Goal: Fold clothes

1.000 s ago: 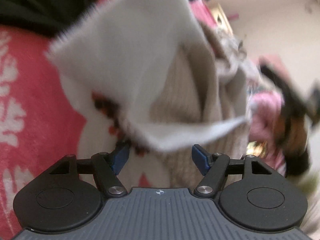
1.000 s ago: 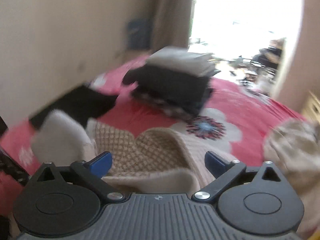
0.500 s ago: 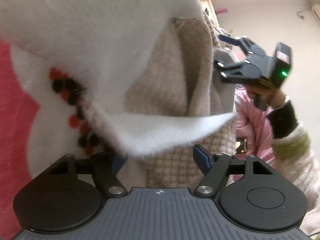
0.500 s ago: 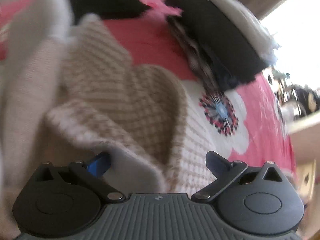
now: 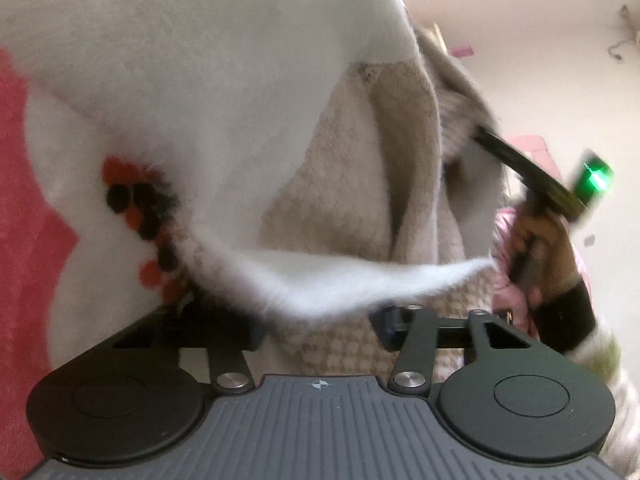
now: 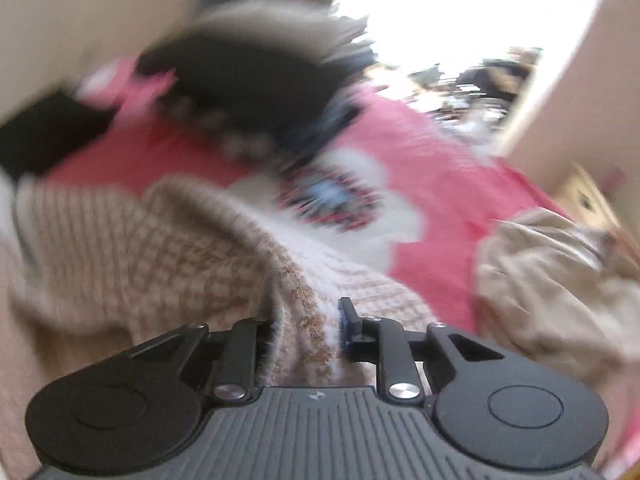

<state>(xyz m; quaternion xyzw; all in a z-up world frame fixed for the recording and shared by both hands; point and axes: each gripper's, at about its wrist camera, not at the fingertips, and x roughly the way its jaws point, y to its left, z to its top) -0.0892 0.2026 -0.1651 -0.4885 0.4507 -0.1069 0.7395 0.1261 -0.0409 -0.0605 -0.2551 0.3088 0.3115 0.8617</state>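
A beige checked knit sweater [image 5: 352,208] with a white fuzzy lining [image 5: 200,80] hangs close in front of my left gripper [image 5: 320,324]. Its jaws are closing, and the lining's edge and the knit fill the gap; the left finger is hidden under the fuzz. To the right a person's hand [image 5: 536,236] holds the other tool, whose tips are buried in the sweater's far side. In the blurred right wrist view my right gripper [image 6: 304,332] is closing on a fold of the sweater's [image 6: 160,248] edge, which is pinched between its fingers.
The sweater lies on a red flowered bedspread [image 6: 440,184]. A stack of folded dark and white clothes [image 6: 256,80] sits behind it. A crumpled beige garment [image 6: 560,288] lies at the right and a black item [image 6: 48,136] at the left, by the wall.
Both pairs of jaws have narrowed from wide open onto the sweater. My right gripper has come down to the sweater's edge. The left gripper has barely moved.
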